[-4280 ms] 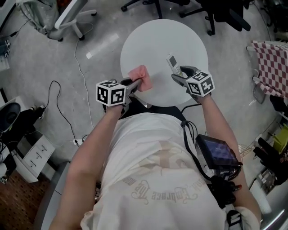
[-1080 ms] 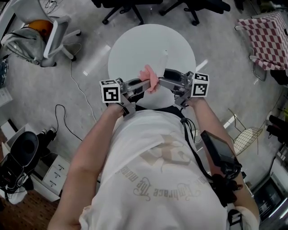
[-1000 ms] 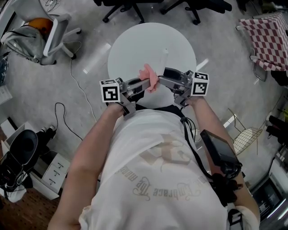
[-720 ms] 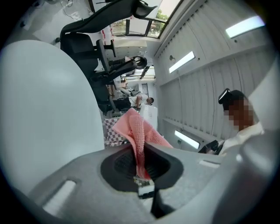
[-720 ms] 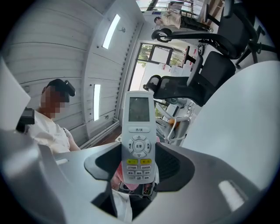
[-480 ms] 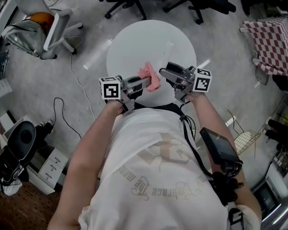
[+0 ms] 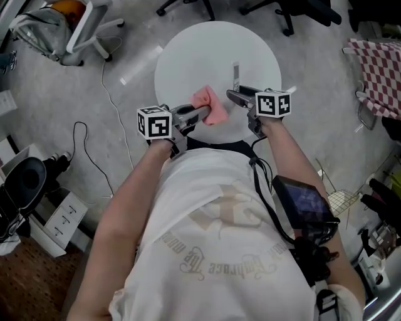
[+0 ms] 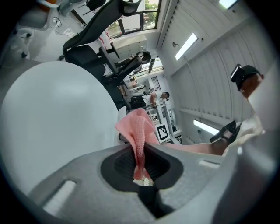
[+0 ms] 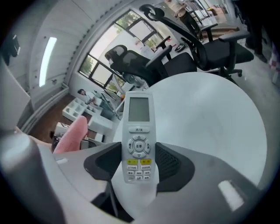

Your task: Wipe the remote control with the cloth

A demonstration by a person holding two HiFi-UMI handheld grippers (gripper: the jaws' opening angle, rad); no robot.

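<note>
A pink cloth [image 7: 212, 106] hangs bunched from my left gripper [image 7: 202, 113], which is shut on it over the near edge of the round white table [image 7: 188, 56]. In the left gripper view the cloth [image 8: 138, 131] stands up from between the jaws of that gripper [image 8: 140, 168]. My right gripper [image 7: 233, 94] is shut on the lower end of a white remote control [image 7: 236, 74]. The remote [image 9: 138, 140] faces up with its screen and buttons showing, and it points out over the table [image 9: 218, 118] from the right gripper [image 9: 138, 165]. Cloth and remote sit side by side, a little apart.
Black office chairs [image 7: 288, 12] stand beyond the table, and a white chair [image 7: 69, 31] is at the far left. A cable [image 7: 106, 94] runs over the floor on the left. A checkered cloth [image 7: 379, 69] hangs at the right. A screen device [image 7: 301, 204] hangs at the person's hip.
The right gripper has dropped and tipped downward, so the remote now points away over the table. The left gripper has sunk a little with the cloth. Cloth and remote have drawn slightly apart.
</note>
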